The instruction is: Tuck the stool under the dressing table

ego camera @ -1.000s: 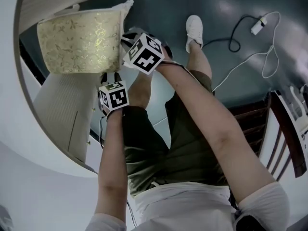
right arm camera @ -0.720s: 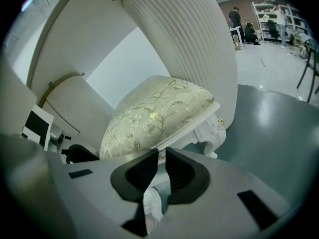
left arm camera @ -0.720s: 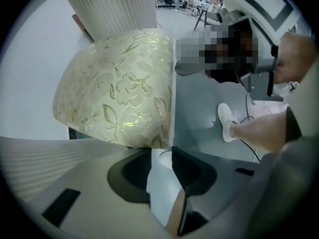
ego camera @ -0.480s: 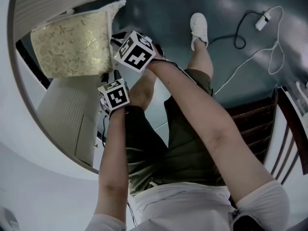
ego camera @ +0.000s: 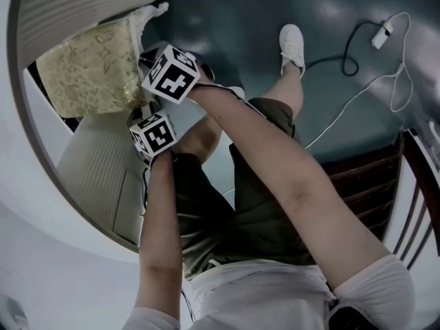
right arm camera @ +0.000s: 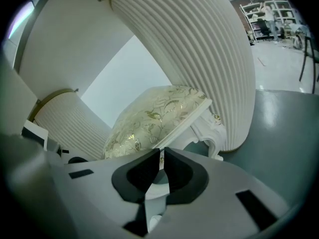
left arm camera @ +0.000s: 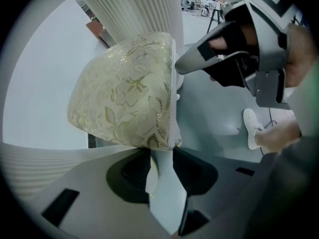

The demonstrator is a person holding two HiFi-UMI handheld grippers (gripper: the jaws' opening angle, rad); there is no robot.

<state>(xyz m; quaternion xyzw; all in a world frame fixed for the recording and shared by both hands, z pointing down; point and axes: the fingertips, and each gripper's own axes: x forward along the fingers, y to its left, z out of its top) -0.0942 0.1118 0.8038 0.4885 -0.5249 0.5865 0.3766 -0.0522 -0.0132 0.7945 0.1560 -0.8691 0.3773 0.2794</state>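
Gold-brocade stool (ego camera: 86, 74) sits partly under the dressing table (ego camera: 27, 253), between its ribbed pedestals (ego camera: 89, 177). The left gripper (left arm camera: 160, 156) clamps the white frame. The right gripper (right arm camera: 162, 156) is pinched almost shut on the seat rim. Looks mid-push; next it likely needs a straight shove in, clear of the pedestals.

Person, head view. White short sleeves: the right sleeve (ego camera: 375, 287) is rounded and smooth over the shoulder, and the left sleeve (ego camera: 152, 319) shows only as a strip at the lower edge. The white shirt (ego camera: 258, 291) has a hem that lies in soft folds at the waist. The dark olive-green shorts (ego camera: 265, 205) are loose-legged and creased. A low white shoe (ego camera: 291, 41) is worn on the foot. Both forearms are bare below the sleeves.
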